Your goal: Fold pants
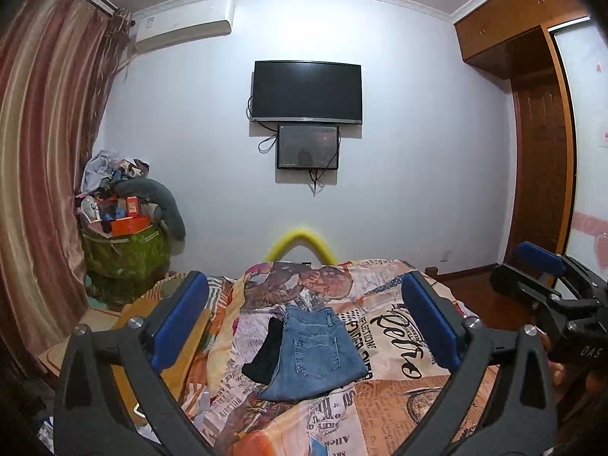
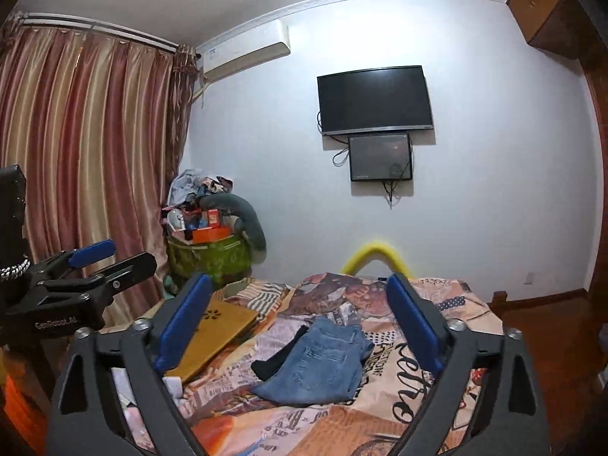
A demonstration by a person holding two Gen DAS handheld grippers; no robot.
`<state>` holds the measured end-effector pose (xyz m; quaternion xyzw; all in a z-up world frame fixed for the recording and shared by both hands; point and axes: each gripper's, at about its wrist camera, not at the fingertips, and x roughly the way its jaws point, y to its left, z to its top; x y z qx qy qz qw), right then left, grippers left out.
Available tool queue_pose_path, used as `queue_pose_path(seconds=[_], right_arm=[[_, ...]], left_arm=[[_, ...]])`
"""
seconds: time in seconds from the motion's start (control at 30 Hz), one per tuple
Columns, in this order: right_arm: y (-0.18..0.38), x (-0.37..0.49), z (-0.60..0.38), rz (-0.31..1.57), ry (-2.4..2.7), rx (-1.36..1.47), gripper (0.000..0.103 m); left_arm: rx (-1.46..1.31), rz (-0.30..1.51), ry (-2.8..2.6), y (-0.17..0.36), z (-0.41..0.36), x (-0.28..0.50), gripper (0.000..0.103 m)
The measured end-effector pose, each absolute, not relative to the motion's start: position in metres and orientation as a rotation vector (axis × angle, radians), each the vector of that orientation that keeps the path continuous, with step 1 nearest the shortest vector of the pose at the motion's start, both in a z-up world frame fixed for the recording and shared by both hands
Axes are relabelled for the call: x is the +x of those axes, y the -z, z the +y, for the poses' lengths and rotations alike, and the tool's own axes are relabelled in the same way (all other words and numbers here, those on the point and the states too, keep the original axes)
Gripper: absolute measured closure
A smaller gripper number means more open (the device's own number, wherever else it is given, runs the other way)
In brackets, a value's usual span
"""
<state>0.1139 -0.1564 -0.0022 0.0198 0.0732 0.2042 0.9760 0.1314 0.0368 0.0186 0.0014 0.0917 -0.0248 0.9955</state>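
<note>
Both grippers hover level above the bed (image 1: 399, 410), left gripper (image 1: 304, 315) and right gripper (image 2: 300, 319) spread wide, empty, folded jeans (image 1: 315, 353) lying below

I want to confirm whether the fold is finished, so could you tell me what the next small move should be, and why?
Probably none on the jeans: they lie folded compactly on the bedspread. Both the left gripper and the right gripper are open and empty, held clear, so I would simply keep them back.

One folded jeans (image 1: 314, 353), one black garment (image 1: 266, 353), two wall screens (image 1: 307, 93), two tools (image 1: 304, 311).
</note>
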Motion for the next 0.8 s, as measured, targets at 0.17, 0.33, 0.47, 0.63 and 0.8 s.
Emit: queue_pose_path(seconds=[0.17, 0.33, 0.47, 0.63, 0.8], right_arm=[[0.003, 0.110, -0.157, 0.143, -0.397, 0.035, 0.001], [0.007, 0.106, -0.161, 0.149, -0.386, 0.044, 0.001], [0.011, 0.105, -0.162, 0.154, -0.382, 0.043, 0.001], [0.013, 0.103, -0.163, 0.161, -0.379, 0.041, 0.001], [0.014, 0.102, -0.163, 0.165, -0.375, 0.040, 0.001]], left_arm=[[0.004, 0.185, 0.051, -0.016, 0.033, 0.127, 0.000], [0.003, 0.188, 0.059, -0.012, 0.031, 0.124, 0.000], [-0.002, 0.196, 0.060, -0.010, 0.032, 0.128, 0.000], [-0.004, 0.200, 0.062, -0.008, 0.032, 0.130, 0.000], [-0.006, 0.208, 0.070, -0.005, 0.032, 0.131, 0.000]])
